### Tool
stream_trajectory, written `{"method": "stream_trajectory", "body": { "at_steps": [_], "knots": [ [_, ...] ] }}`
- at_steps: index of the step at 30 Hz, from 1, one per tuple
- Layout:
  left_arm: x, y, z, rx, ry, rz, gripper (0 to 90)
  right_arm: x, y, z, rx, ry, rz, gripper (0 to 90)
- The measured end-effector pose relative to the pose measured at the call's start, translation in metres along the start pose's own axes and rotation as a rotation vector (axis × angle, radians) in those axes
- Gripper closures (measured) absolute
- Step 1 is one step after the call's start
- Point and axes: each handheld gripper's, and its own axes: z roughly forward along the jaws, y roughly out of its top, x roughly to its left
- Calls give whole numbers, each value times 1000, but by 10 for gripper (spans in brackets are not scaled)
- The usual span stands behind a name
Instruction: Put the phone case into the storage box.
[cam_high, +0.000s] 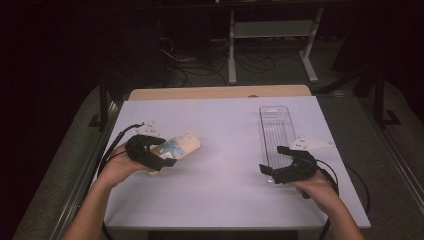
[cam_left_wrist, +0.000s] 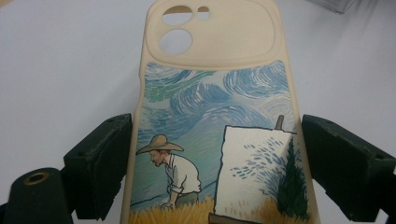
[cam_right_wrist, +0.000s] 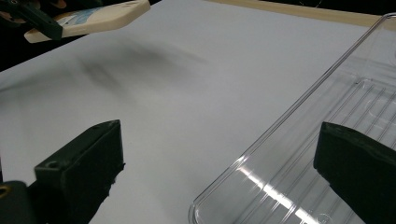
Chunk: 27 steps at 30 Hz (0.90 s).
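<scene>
Here, a carry step, by the look of it: left tongs (cam_high: 167, 161) pinching a cream phone case (cam_high: 181, 146) by its long edges, painted back up, camera cut-outs pointing away from the hand. Case lifted clear of the table (cam_high: 220, 200), at the left side, its shadow smeared on the white sheet in the right gripper view. Pads (cam_left_wrist: 108, 163) pressed against both sides of the case (cam_left_wrist: 219, 140) in the left gripper view. Right tongs (cam_high: 272, 172) spread wide, nothing between them, resting at the near end of a clear plastic tray (cam_high: 276, 131); one jaw over the tray's rim (cam_right_wrist: 261, 154), the other over bare table.

Next move, probably: across to the right and down into the tray, flat and lengthwise, since the tray is narrow; right tongs likely needed to steady that light tray against sliding.

White sheet over a wooden table, wood showing along the far edge. Dark room beyond, grey floor, tangled cables (cam_high: 200, 60), a pale metal stand (cam_high: 272, 30).
</scene>
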Motion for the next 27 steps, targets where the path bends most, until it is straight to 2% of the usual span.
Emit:
{"method": "stream_trajectory", "body": {
  "at_steps": [3,5,7,11,19,20,27],
  "knots": [
    [-1,7,1,2,0,37,117,0,0,0,-1,2,-1,11],
    [-2,10,3,-12,-11,36,116,0,0,0,1,3,0,10],
    [-3,16,4,-10,-22,69,117,0,0,0,1,4,0,10],
    [-7,26,9,-23,-51,83,117,0,0,0,0,2,3,10],
    [-10,43,21,-30,-96,139,116,0,0,0,2,2,1,11],
    [-9,45,22,-31,-103,156,116,0,0,0,2,3,1,11],
    [-9,58,29,-37,-144,188,116,0,0,0,7,4,-1,11]
  ]
}}
